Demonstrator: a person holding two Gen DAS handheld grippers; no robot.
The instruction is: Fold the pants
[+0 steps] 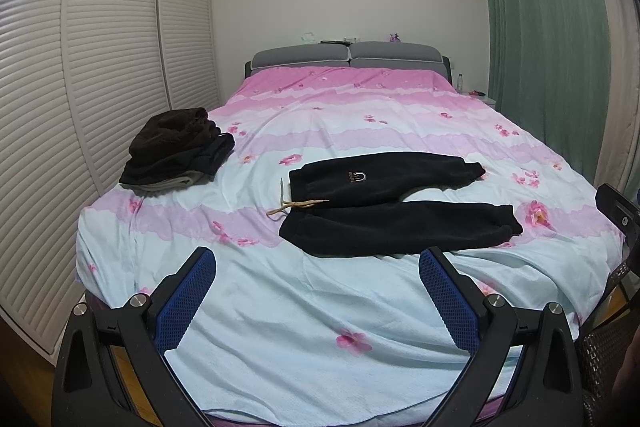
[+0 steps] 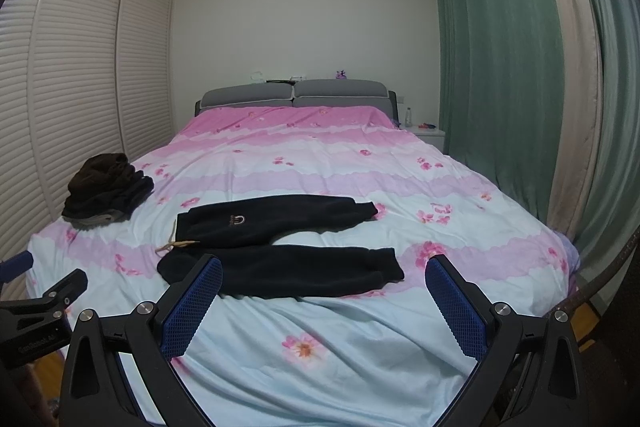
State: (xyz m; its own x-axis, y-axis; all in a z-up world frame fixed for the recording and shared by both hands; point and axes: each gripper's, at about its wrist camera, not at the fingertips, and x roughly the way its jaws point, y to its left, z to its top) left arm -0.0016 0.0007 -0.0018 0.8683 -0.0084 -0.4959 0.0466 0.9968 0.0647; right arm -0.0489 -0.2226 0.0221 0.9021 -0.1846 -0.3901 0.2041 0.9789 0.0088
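Observation:
Black fleece pants [image 1: 392, 203] [image 2: 280, 247] lie spread flat on the bed, waistband to the left, both legs pointing right, with a tan drawstring [image 1: 292, 205] [image 2: 176, 245] trailing off the waist. My left gripper [image 1: 318, 267] hovers open above the near part of the bed, short of the pants, its blue pads [image 1: 188, 303] wide apart and empty. My right gripper [image 2: 324, 275] is also open and empty, held over the near leg's edge. The other gripper's body [image 2: 44, 307] shows at the right view's lower left.
A pile of dark folded clothes [image 1: 180, 151] [image 2: 106, 187] sits at the bed's left edge. The floral pink and light-blue cover [image 1: 320, 327] spans the bed. Louvred wardrobe doors [image 1: 100, 67] stand left, green curtains [image 2: 500, 47] right, a nightstand [image 2: 430, 135] by the headboard.

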